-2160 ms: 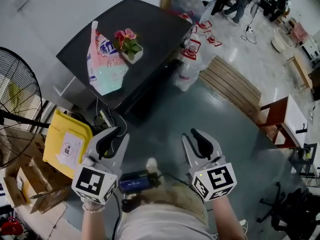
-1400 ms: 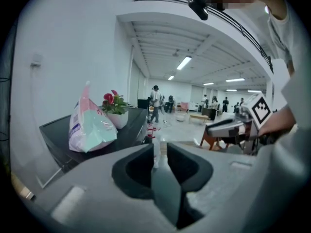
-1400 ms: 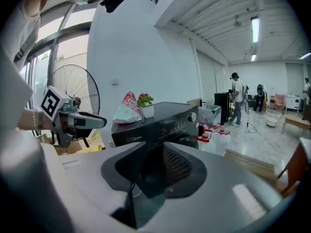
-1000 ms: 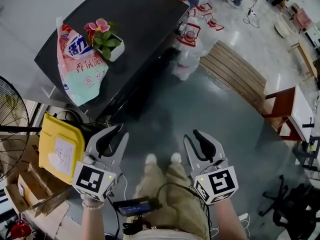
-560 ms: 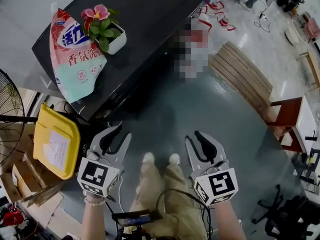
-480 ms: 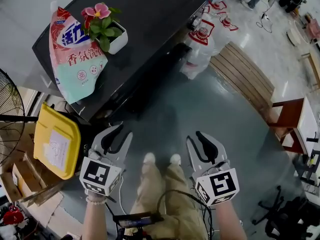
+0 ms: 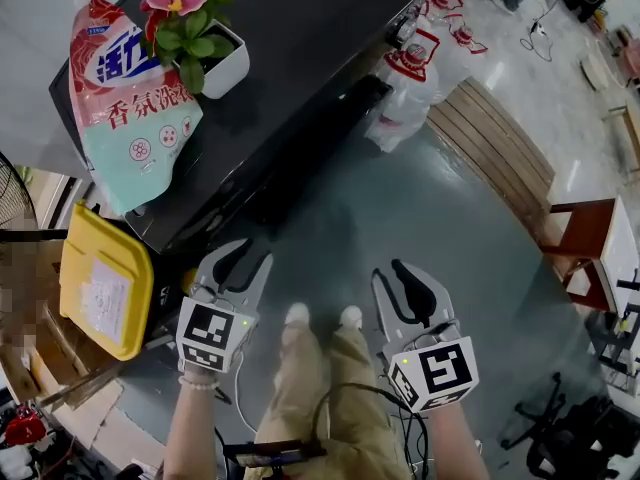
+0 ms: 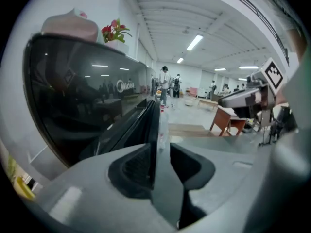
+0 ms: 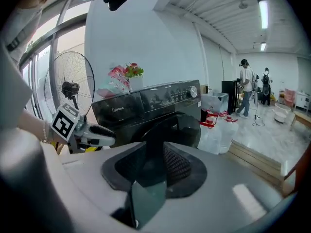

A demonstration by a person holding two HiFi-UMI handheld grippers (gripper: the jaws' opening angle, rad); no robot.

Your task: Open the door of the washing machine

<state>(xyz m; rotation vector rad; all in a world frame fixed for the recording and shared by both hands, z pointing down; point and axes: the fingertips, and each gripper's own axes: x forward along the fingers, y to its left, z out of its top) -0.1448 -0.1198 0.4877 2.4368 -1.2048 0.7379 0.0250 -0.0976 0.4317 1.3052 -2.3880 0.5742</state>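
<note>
Washing machine [image 7: 300, 58]: dark front-loader, upper left of head view.
Door [image 9: 187, 125]: round, glossy, apparently shut, centre of right gripper view. Probably rigid and hinged, with a latch resisting first pull. Slick face, so best hooked at rim or handle recess; recess side not discernible.
Left tongs [image 7: 248, 258]: just opening to full spread, empty.
Right tongs [image 7: 392, 280]: partly apart, empty, clear of door.

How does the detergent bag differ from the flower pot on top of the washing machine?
The detergent bag lies flat; the flower pot stands upright. The bag is much bigger than the pot. The bag is printed in pink, blue and pale green; the pot is plain white, with pink flowers. Both rest on the washing machine's dark top, side by side.
</note>
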